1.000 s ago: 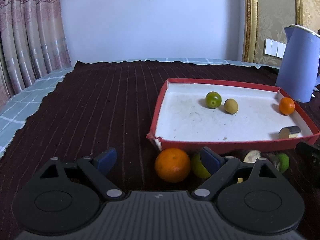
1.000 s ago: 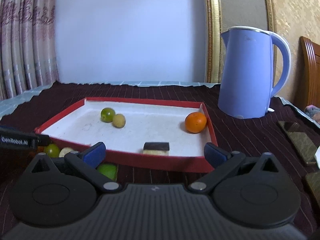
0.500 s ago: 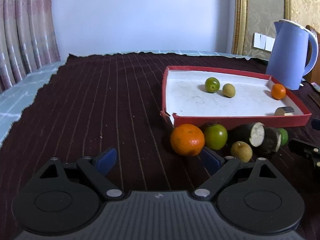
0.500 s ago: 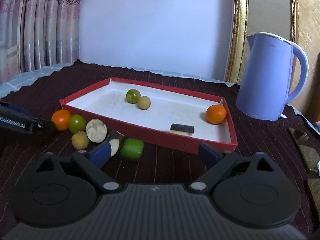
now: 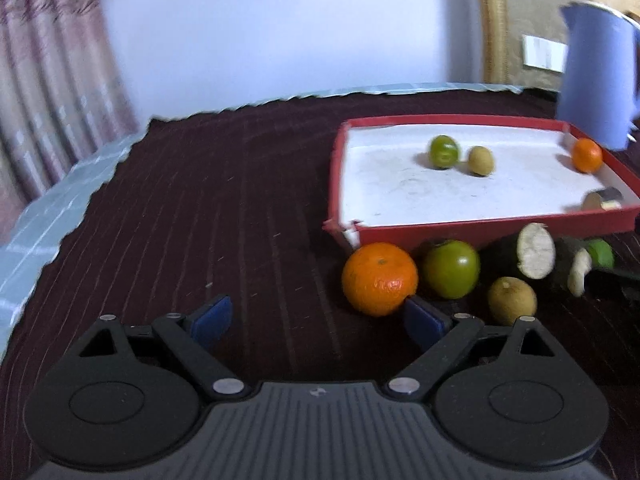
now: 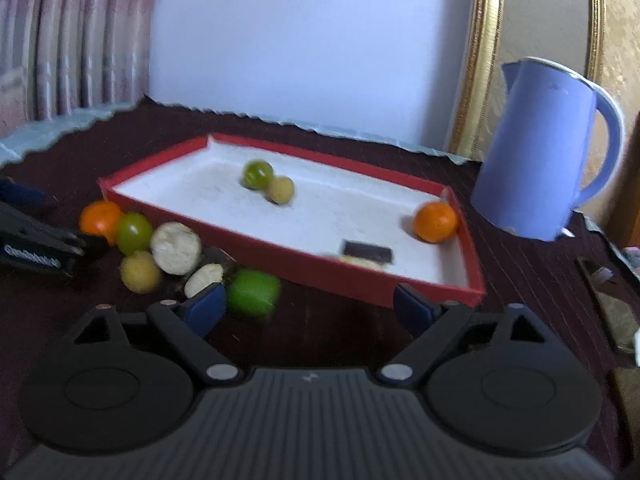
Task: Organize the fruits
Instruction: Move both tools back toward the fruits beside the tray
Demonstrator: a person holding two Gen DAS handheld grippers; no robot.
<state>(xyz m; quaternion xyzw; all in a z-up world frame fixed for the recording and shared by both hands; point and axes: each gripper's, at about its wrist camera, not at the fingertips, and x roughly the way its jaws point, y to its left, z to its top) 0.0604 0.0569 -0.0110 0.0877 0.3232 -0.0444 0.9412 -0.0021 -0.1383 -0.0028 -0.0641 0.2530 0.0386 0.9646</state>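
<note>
Both grippers stand released, nothing between their pads. Left gripper (image 5: 318, 318), bottom of its frame: jaws wide over bare dark cloth (image 5: 200, 216); its right pad sits just below the large orange (image 5: 379, 278), contact not determinable. Right gripper (image 6: 308, 307): jaws have just been closing slightly, gap empty; its left pad lies in front of a green fruit piece (image 6: 253, 293) at lower centre-left.

Loose fruit lies along the red tray's (image 6: 296, 265) near wall: large orange, green round fruit (image 5: 451, 268), tan round fruit (image 5: 512, 300), and a dark-skinned cut piece with a white face (image 5: 536, 251).

Inside the tray: green fruit (image 6: 257, 174) touching a yellowish fruit (image 6: 281, 189), small orange (image 6: 435, 222) in the right corner, dark-topped slice (image 6: 367, 254) by the near wall.

Blue kettle (image 6: 548, 152) stands at right, beyond the tray.
</note>
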